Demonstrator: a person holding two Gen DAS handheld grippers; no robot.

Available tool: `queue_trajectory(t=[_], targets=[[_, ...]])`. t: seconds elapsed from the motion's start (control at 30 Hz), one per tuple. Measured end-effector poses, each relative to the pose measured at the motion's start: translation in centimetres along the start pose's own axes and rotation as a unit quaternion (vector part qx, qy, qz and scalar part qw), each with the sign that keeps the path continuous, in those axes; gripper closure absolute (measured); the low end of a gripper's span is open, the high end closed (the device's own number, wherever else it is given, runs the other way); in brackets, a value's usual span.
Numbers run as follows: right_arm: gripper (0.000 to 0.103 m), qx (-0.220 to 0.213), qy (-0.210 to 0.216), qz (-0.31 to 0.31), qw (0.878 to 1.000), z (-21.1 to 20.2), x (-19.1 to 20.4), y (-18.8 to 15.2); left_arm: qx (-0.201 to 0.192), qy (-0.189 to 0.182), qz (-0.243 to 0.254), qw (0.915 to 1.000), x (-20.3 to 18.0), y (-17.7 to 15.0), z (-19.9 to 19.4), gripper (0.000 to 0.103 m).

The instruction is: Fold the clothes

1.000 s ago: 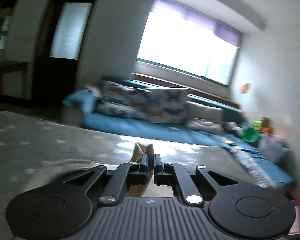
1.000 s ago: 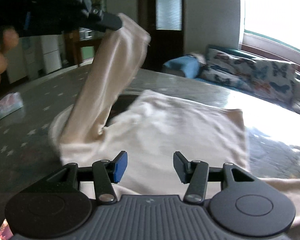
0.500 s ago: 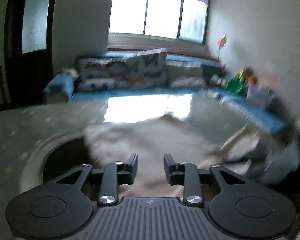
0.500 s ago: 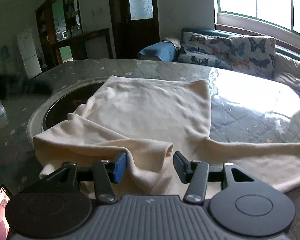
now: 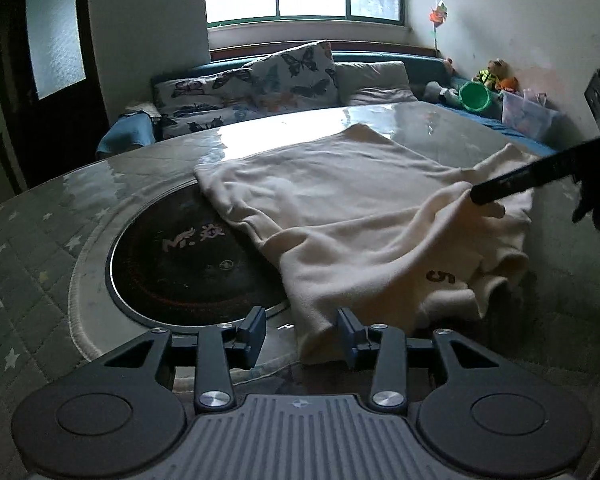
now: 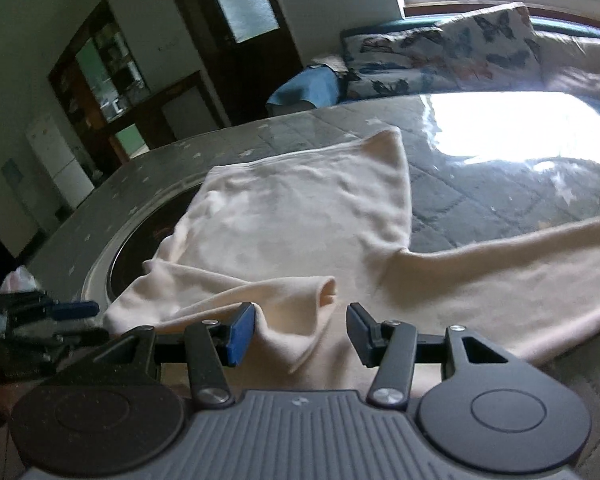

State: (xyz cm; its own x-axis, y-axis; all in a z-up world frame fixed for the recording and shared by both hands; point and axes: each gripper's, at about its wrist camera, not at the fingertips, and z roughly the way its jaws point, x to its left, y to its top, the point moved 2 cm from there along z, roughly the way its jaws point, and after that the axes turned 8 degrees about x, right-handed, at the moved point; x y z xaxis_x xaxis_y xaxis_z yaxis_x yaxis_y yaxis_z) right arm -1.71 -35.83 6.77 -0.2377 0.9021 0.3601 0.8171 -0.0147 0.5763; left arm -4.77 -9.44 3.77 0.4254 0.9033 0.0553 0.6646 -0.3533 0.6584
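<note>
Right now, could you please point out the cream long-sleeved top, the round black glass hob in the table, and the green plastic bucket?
Cream long-sleeved top (image 5: 340,200): left wrist view, flat middle of its body.
Round black glass hob (image 5: 188,264): left wrist view, bare glass beside the top.
Green plastic bucket (image 5: 475,96): left wrist view, its open mouth.

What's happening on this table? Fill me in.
A person with a handheld gripper in each hand is folding a cream long-sleeved top spread on a quilted table, partly over a round black inset. One sleeve is folded across the body; the other lies stretched out. The left gripper is opening at the near edge, not gripping. The right gripper is open over the folded sleeve.
</note>
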Motion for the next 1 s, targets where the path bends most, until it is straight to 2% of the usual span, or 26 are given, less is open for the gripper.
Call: queue_trajectory(t=[0.1, 0.3, 0.4, 0.53, 0.6, 0.63, 0.67, 0.7, 0.73, 0.8, 0.87, 0.93, 1.0], targets=[[0.052, -0.006, 0.024, 0.031, 0.999, -0.2, -0.9, 0.2, 0.001, 0.003, 0.004, 1.0, -0.1, 0.1, 0.1, 0.061], [0.052, -0.013, 0.042, 0.067, 0.997, -0.3, -2.2, 0.6, 0.005, 0.004, 0.01, 0.9999, -0.3, 0.0, 0.2, 0.063], [0.054, -0.012, 0.032, 0.074, 0.997, -0.1, -2.5, 0.6, 0.003, 0.003, 0.016, 0.9999, -0.4, -0.2, 0.1, 0.063], [0.058, -0.001, 0.021, 0.052, 0.998, 1.1, -1.7, 0.6, 0.005, 0.008, 0.018, 0.9998, -0.5, -0.3, 0.3, 0.066], [0.062, 0.003, 0.009, 0.031, 0.999, 1.6, -1.0, 0.7, 0.006, 0.007, 0.017, 0.9998, -0.6, -0.3, 0.3, 0.076], [0.068, 0.005, 0.002, 0.02, 1.0, 1.9, -0.5, 0.7, 0.007, 0.008, 0.017, 0.9998, -0.7, -0.4, 0.3, 0.079], [0.074, 0.008, -0.005, 0.01, 1.0, 2.2, -0.1, 0.7, 0.008, 0.009, 0.018, 0.9998, -0.7, -0.4, 0.2, 0.09], [0.078, 0.01, -0.017, 0.0, 1.0, 2.5, 0.2, 0.7, 0.01, 0.012, 0.017, 0.9997, -0.8, -0.5, 0.2, 0.093], [0.089, 0.01, -0.028, -0.013, 0.999, 2.6, 0.6, 0.7, 0.011, 0.014, 0.016, 0.9997, -0.8, -0.5, 0.2, 0.095], [0.093, 0.007, -0.039, -0.033, 0.999, 2.5, 1.3, 0.8, 0.009, 0.017, 0.011, 0.9998, -0.8, -0.7, -0.1, 0.098], [0.095, -0.008, -0.053, -0.056, 0.997, 2.1, 2.1, 1.1, 0.009, 0.017, 0.003, 0.9998, -0.7, -0.8, -0.3, 0.098], [0.096, -0.041, -0.066, -0.085, 0.993, 1.3, 3.1, 1.6, 0.011, 0.018, 0.001, 0.9998, -0.7, -1.1, -0.5, 0.098], [0.096, -0.064, -0.063, -0.098, 0.991, 0.9, 3.9, 2.5, 0.013, 0.016, 0.001, 0.9998, -0.8, -1.3, -0.7, 0.098]])
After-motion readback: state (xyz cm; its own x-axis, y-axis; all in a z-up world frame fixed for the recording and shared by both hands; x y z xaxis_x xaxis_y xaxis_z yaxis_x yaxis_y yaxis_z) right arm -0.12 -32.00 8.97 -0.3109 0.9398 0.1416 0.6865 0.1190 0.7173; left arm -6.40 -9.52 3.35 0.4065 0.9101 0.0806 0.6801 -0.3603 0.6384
